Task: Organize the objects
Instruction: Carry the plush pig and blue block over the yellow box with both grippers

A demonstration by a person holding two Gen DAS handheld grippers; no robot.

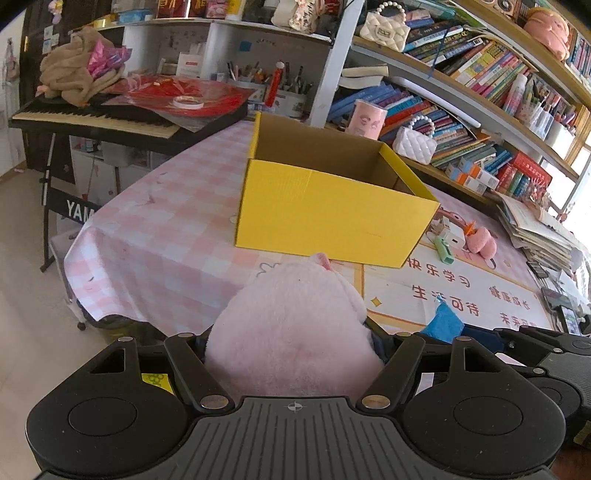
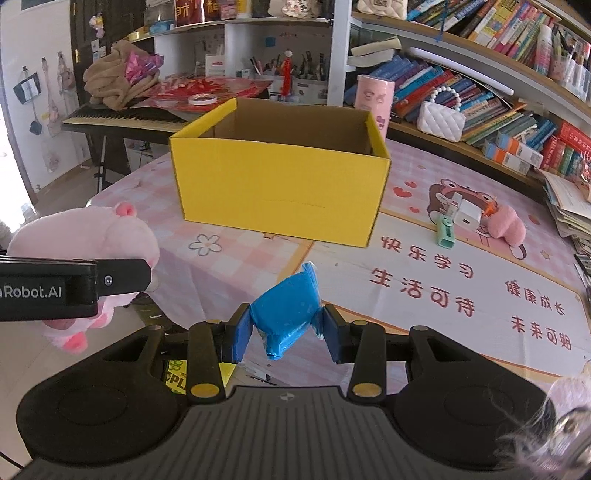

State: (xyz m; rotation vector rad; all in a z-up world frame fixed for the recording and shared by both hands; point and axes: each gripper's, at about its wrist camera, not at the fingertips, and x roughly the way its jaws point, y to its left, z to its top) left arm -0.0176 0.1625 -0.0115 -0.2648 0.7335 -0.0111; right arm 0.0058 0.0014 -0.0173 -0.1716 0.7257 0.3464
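- Pink plush toy (image 1: pixel 291 332) sits clamped in our left gripper (image 1: pixel 293 350).
- Our right gripper (image 2: pixel 286 328) squeezes a blue packet (image 2: pixel 288 306).
- Yellow box (image 2: pixel 280 184) stands open ahead on the table (image 2: pixel 461 266).

yellow box (image 2: pixel 280 184) open-topped, tablecloth (image 2: pixel 424 295) before it bare

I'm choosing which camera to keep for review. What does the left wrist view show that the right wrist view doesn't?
Only the left wrist view shows the stacked papers at the table's right edge and the peach plush on the top shelf. Only the right wrist view shows the left gripper from the side, and the right gripper clamped on the blue packet. Both show the yellow box, the pink plush pig and the green stapler.
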